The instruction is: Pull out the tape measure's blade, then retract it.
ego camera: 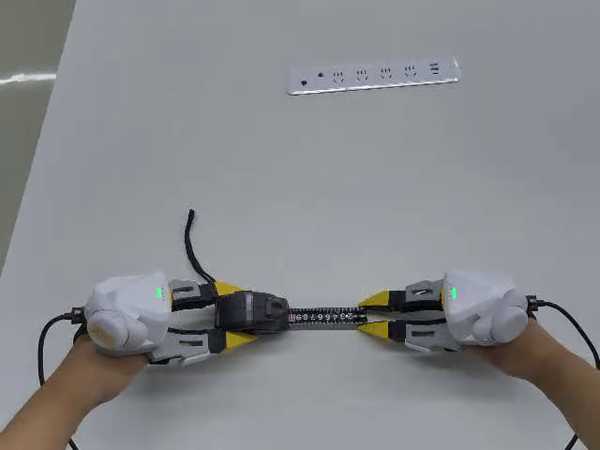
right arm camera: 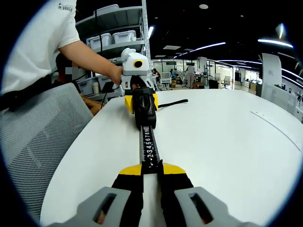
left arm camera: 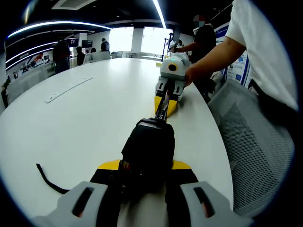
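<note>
Head view: black tape measure (ego camera: 251,312), numbered blade (ego camera: 323,317) partly extended.

The blade (right arm camera: 147,142) drawn from the tape measure (right arm camera: 144,106) bore white numerals on black, reading 2 through 8 in the right gripper view; in the head view they blurred. Small print on the person's white sleeve (right arm camera: 66,19) seemed to read "TOUCH".
</note>
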The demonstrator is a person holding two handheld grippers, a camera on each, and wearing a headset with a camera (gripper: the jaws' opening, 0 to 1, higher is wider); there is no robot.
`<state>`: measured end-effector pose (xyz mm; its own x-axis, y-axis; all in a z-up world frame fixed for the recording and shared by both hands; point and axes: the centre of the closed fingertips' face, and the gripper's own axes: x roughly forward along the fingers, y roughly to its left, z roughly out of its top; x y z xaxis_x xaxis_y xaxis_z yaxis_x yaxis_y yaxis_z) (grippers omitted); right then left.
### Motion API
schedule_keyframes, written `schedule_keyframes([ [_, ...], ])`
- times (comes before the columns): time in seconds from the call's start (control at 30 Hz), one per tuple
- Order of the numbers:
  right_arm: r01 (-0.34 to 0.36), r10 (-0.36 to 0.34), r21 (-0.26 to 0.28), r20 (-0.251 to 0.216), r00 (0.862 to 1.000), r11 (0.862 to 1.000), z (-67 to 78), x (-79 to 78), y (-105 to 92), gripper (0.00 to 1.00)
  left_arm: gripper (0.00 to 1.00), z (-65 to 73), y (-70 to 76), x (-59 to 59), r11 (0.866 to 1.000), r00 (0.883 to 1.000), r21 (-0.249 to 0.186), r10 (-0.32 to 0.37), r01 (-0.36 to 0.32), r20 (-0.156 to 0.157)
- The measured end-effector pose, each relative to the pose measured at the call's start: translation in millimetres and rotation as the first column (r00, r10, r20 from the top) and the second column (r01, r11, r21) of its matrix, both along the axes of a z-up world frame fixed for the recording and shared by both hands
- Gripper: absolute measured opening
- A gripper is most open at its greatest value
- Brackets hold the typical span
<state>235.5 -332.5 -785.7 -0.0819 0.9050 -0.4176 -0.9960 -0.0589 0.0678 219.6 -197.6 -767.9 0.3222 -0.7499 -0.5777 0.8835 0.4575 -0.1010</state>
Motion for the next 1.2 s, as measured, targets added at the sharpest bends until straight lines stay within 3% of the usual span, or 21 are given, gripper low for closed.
schedule_keyframes([
  [0.23, 0.003, -0.003, -0.002, 0.013, 1.000, 1.000, -0.8, 2.7, -6.4, 0.10, 0.31, 0.0, -0.2, -0.2, 1.000, 1.000, 0.002, 0.000, 0.000, -0.001],
  [1.2, 0.026, -0.026, -0.014, -0.018, 1.000, 1.000, 1.2, 7.8, -44.5, 0.10, 0.31, -0.1, 0.1, -0.8, 1.000, 1.000, 0.008, -0.005, 0.005, -0.004],
])
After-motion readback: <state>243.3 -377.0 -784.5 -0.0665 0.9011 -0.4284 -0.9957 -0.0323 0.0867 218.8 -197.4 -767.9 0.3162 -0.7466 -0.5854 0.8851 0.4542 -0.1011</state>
